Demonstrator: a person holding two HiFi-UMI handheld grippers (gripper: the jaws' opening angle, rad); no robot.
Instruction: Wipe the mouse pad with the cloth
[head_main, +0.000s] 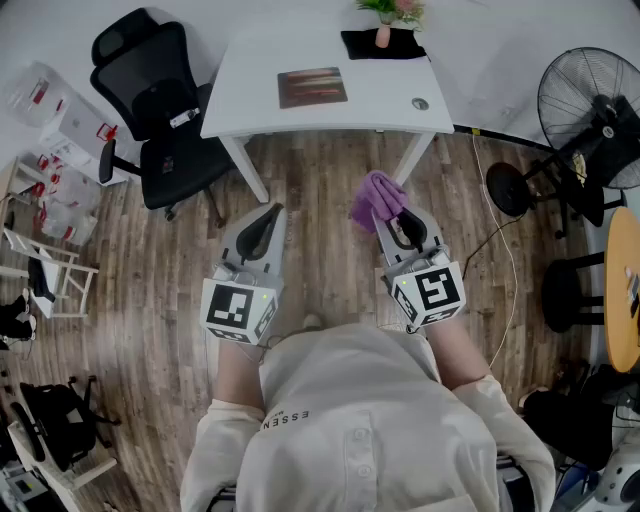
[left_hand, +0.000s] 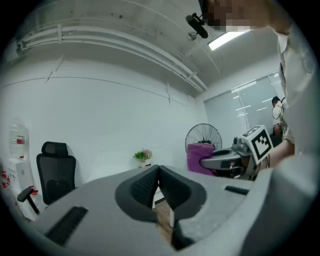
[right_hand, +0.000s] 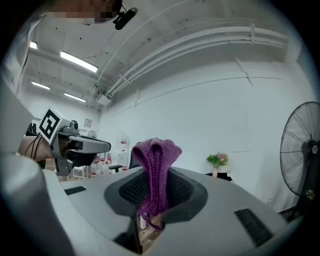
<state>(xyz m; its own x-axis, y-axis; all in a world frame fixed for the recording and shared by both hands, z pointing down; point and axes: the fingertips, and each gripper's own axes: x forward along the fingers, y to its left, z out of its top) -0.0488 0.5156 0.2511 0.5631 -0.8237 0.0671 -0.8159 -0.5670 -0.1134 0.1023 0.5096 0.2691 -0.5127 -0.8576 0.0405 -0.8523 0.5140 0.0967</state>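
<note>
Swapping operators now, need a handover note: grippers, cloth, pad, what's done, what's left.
Left hand-held gripper: jaws together, empty.
Right hand-held gripper: shut on the purple cloth, which sticks up above the jaws.
Pad: taken to be the brown rectangle lying flat on the white table, ahead of both grippers.
Done: cloth picked up.
Left: both grippers are over the floor, short of the table. Step in, bring the cloth down onto the pad and wipe it.
</note>
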